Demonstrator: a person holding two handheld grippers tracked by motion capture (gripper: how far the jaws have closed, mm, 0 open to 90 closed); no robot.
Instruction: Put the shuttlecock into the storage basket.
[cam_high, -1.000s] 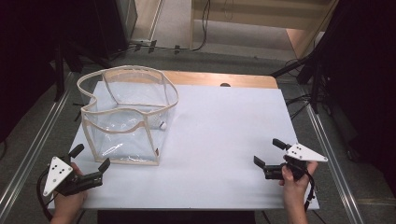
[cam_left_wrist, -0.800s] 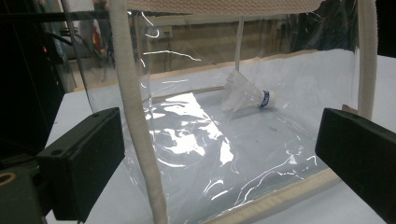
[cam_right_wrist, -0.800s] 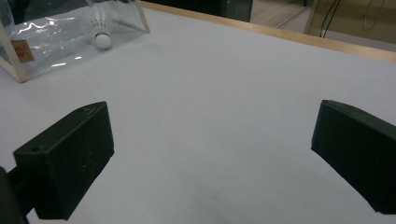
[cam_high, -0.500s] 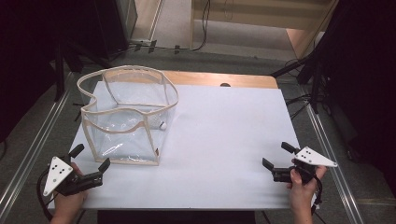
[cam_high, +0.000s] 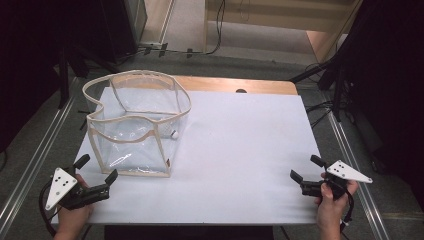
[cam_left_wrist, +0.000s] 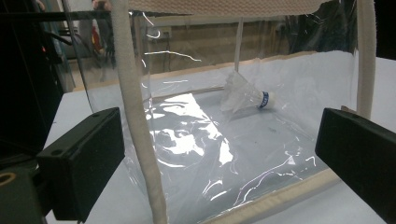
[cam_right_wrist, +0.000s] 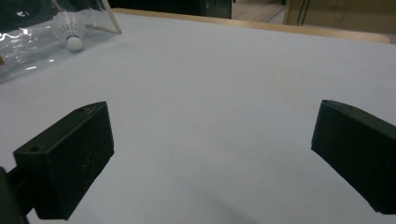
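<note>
A clear plastic bag (cam_high: 131, 146) with beige fabric trim stands open on the left of the white table (cam_high: 240, 145). A white shuttlecock (cam_high: 174, 134) lies inside it against the right wall. My left gripper (cam_high: 97, 168) is open at the table's front left corner, just short of the bag. In the left gripper view the bag's trimmed corner (cam_left_wrist: 135, 121) stands between the open jaws (cam_left_wrist: 219, 158), with the shuttlecock (cam_left_wrist: 245, 93) beyond it. My right gripper (cam_high: 305, 167) is open near the front right edge, over bare table (cam_right_wrist: 212, 154). The shuttlecock (cam_right_wrist: 70, 30) lies far off.
A wooden strip (cam_high: 235, 85) runs along the table's back edge. Metal rails (cam_high: 35, 160) flank both sides. Dark stand legs (cam_high: 325, 75) and cables stand off the back right corner.
My right gripper has drawn back to the right, toward the table's front right corner. The left gripper and the bag have not moved.
</note>
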